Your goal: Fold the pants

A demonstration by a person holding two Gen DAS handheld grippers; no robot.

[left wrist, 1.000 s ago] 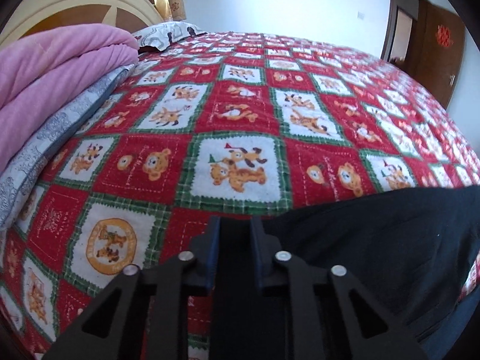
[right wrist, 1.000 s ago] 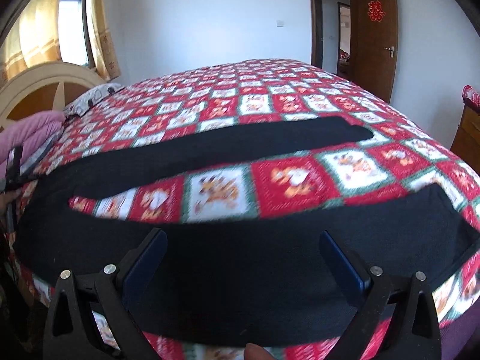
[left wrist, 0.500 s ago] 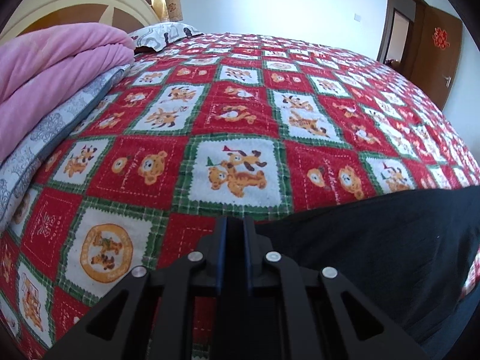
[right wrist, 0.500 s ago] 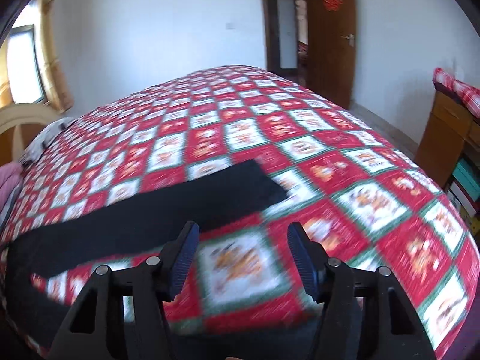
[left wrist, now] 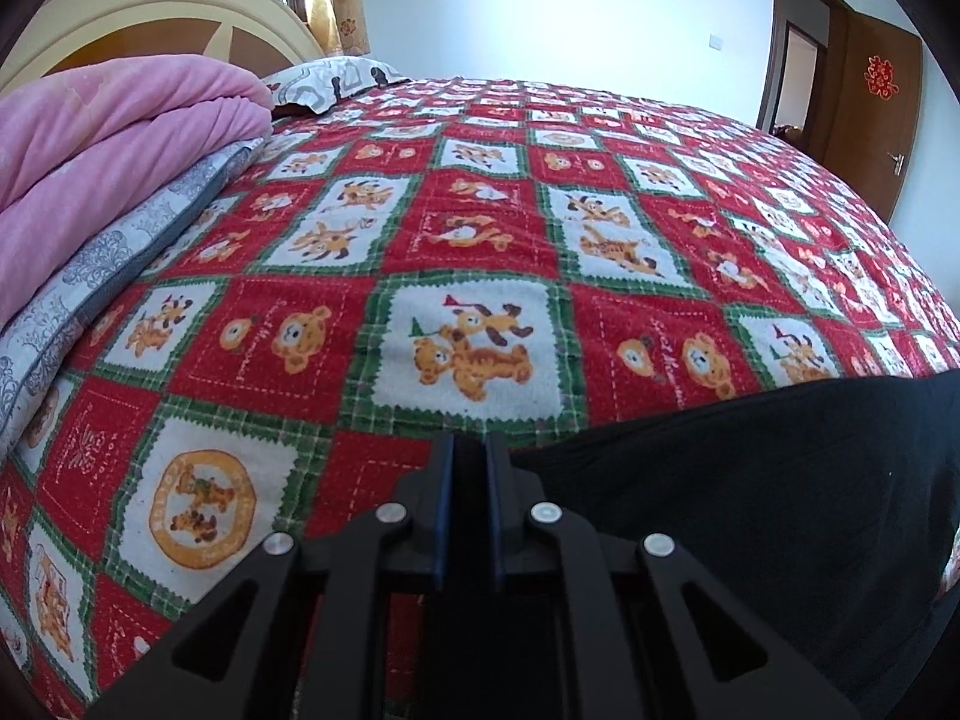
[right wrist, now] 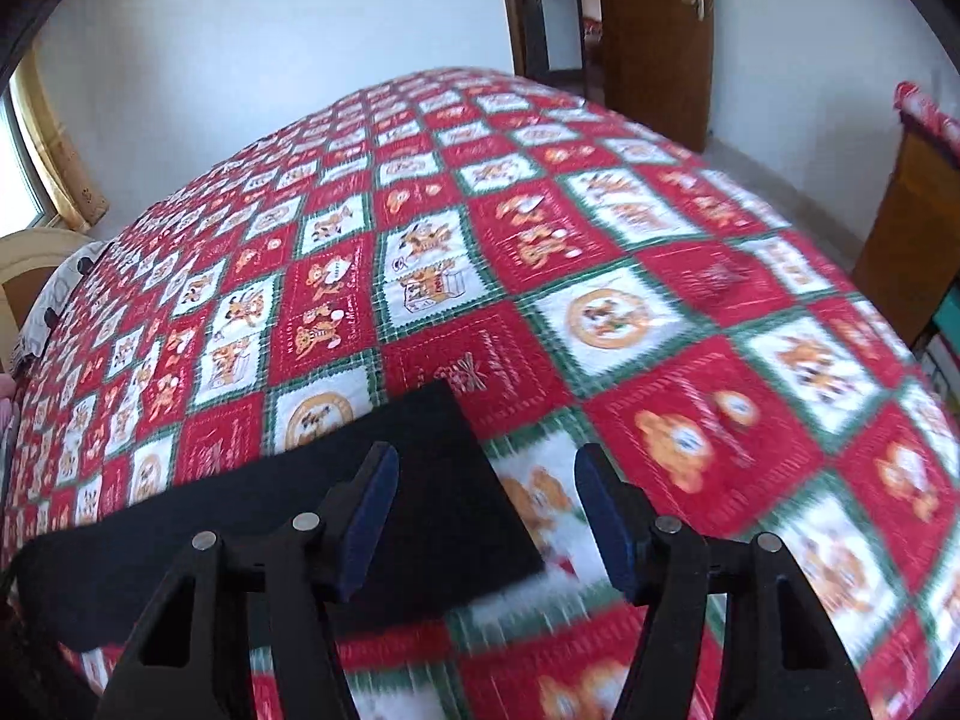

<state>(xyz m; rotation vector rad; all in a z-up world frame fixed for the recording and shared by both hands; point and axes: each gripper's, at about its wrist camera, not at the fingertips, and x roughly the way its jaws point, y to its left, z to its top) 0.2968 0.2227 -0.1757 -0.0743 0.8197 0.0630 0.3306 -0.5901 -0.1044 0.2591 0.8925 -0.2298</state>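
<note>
A: Pants [left wrist: 750,480], left wrist view: black cloth spread flat on the bedspread [left wrist: 480,228], filling the lower right. The left gripper [left wrist: 462,480] is shut down to a narrow slot over the cloth's near-left corner, and dark fabric fills that slot, so I read it as clamped on the pants there. A pink blanket [left wrist: 108,132] on a grey patterned quilt [left wrist: 90,276] and a pillow [left wrist: 324,75] lie well apart at the left.

B: And the right wrist view?

A: Pant leg [right wrist: 360,498], its squared hem end lying flat on the bedspread [right wrist: 660,312], running away to the lower left. The right gripper [right wrist: 486,510] hovers above that hem with the jaws parted and nothing between the pads; the hem's edge lies under the gap, nearer the left finger [right wrist: 372,492]. The jaws narrowed within the last second and stand about half spread. Motion blur softens the near bedspread.

B: Which step is this?

A: Probably the start of a fold: one end pinned, the free gripper lining up on the leg end. The next move calls for lowering onto the hem and closing on it, all layers together, before lifting.

B: How does the cloth look?

A: Matte, thin, smooth, with no visible wrinkles; likely limp when raised.
</note>
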